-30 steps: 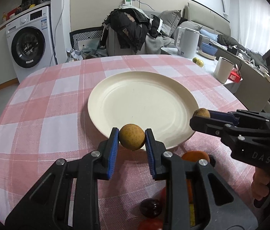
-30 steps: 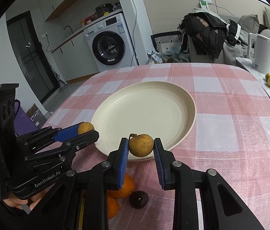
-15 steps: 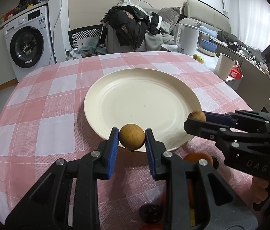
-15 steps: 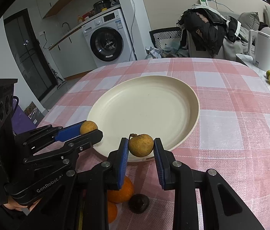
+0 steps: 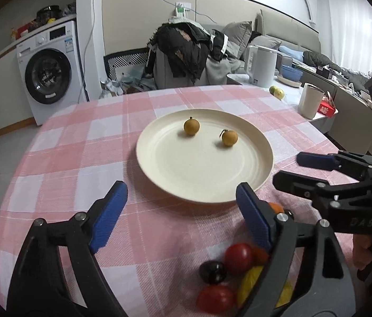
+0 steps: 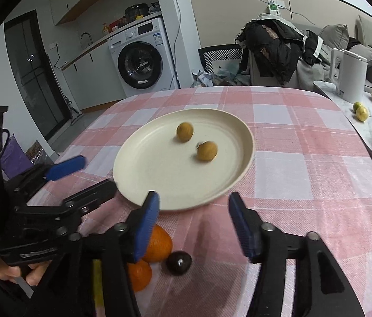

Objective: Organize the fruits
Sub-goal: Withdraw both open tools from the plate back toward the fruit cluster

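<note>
Fruit pile half hidden behind left gripper, both longans blurred on plate, right gripper likewise just spread, empty.

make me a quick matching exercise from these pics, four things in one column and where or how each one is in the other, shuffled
1. two brown round fruits
2. left tongs
3. red tomatoes
4. white kettle

a. on the side table beyond the checked cloth
b. on the cloth, near edge, beside a dark fruit
c. lying apart on the cream plate
d. open, holding nothing

Pairs: 1-c, 2-d, 3-b, 4-a
</note>
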`<state>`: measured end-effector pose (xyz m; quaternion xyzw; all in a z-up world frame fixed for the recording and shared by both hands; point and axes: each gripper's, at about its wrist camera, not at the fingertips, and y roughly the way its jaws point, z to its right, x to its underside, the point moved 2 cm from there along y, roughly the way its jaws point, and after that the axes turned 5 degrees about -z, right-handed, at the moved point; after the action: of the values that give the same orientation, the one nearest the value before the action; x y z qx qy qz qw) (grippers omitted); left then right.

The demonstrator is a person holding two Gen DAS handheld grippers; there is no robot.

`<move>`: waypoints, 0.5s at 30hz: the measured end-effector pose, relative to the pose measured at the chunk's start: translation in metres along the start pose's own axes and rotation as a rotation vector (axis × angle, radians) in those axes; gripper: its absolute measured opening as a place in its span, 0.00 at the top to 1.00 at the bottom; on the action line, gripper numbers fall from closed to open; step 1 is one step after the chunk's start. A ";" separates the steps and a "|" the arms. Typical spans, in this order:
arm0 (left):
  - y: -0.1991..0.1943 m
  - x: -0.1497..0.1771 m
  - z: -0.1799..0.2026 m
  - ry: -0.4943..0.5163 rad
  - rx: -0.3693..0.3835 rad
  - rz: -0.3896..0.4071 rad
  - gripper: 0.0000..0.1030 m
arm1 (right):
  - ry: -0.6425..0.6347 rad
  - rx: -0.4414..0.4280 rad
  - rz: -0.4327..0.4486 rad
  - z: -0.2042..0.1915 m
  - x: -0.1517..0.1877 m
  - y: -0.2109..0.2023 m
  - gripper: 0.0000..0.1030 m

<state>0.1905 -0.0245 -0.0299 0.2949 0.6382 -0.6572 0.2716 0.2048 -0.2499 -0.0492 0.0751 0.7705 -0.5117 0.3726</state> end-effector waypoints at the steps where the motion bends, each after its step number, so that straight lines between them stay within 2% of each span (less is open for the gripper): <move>1: -0.005 0.002 -0.001 0.004 -0.001 0.003 0.18 | 0.001 -0.006 0.003 0.000 0.001 -0.004 0.21; 2: -0.010 0.004 -0.001 0.007 -0.003 0.006 0.17 | -0.001 -0.012 0.008 0.000 0.003 -0.008 0.13; 4: -0.022 0.009 -0.002 0.010 -0.004 0.021 0.11 | -0.010 -0.015 0.014 -0.001 0.005 -0.014 0.09; 6: -0.034 0.014 -0.002 0.006 -0.009 0.041 0.01 | -0.028 -0.008 0.019 -0.005 0.007 -0.020 0.01; 15: -0.082 0.040 0.001 0.006 -0.009 0.068 0.01 | -0.108 0.005 0.055 -0.023 0.022 -0.041 0.00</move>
<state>0.1033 -0.0218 -0.0037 0.3171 0.6317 -0.6437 0.2933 0.1570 -0.2557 -0.0286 0.0693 0.7457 -0.5065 0.4273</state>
